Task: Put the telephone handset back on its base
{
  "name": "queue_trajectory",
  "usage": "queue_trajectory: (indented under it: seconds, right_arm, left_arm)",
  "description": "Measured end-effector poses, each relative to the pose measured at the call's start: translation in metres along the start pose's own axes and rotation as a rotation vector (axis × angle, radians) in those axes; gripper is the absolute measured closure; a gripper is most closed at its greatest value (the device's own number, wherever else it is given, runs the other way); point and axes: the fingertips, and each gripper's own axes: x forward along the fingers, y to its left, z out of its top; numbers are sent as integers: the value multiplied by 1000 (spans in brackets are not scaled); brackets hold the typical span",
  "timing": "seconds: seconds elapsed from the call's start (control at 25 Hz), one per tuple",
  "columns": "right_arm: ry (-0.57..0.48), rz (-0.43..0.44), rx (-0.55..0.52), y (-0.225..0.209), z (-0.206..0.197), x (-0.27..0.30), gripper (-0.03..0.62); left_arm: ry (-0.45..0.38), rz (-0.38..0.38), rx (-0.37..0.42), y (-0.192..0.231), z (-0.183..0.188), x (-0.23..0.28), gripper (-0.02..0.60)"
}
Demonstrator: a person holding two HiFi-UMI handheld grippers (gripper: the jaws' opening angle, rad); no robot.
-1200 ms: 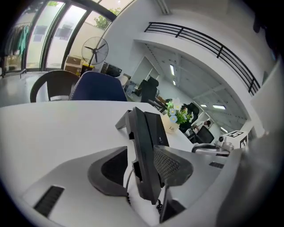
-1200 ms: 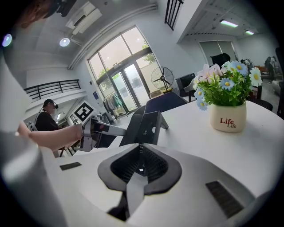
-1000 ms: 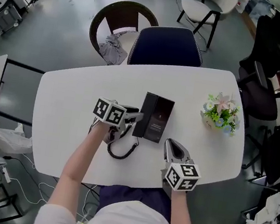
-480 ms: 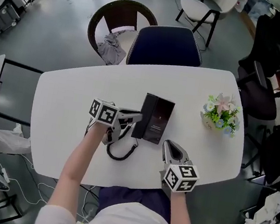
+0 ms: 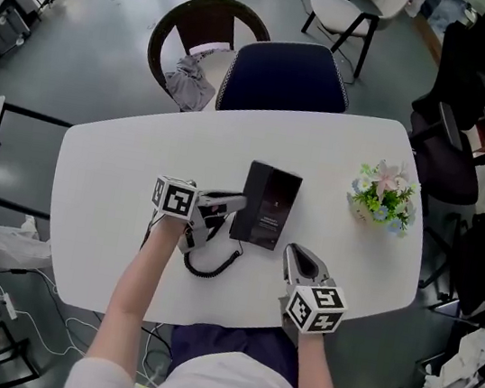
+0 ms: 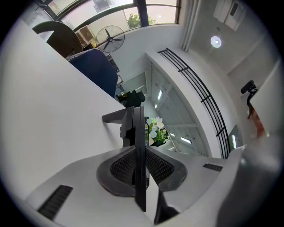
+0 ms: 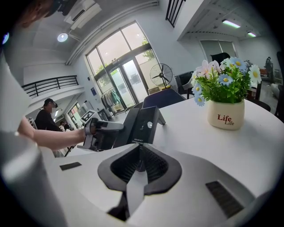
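My left gripper (image 5: pixel 230 203) has just been closing its jaws and now pinches the handset (image 5: pixel 249 200) at the base's (image 5: pixel 273 207) left side. My right gripper (image 5: pixel 298 259) is closed, empty. The pot (image 7: pixel 226 114) holds flowers (image 7: pixel 222 82).

One counter (image 5: pixel 112 213) carries one telephone base (image 5: pixel 275 207), one handset (image 5: pixel 251 190), one coiled cord (image 5: pixel 208 265) and one pot of flowers (image 5: pixel 383 197). Beyond the counter's far edge stand three chairs: one navy chair (image 5: pixel 288 77), one brown chair (image 5: pixel 209 28) and one white chair (image 5: pixel 349 14). Right of the counter are black office chairs (image 5: pixel 452 167), at least two; the exact number is unclear. Well beyond the counter there is one standing fan (image 7: pixel 160 73) and one person (image 7: pixel 44 117).
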Motion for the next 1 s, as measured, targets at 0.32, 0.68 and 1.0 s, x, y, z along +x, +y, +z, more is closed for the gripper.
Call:
queue_trajectory:
  seconds: [0.32, 0.68, 1.0]
  right_arm:
    - [4, 6, -2, 0, 1, 2, 549]
    - [11, 14, -3, 1, 0, 4, 549]
    - [-4, 27, -12, 5, 2, 3, 549]
  left_arm:
    - [39, -19, 13, 6, -1, 4, 505]
    - [4, -8, 1, 10, -1, 5, 500]
    - [-77, 119, 33, 16, -1, -2, 440]
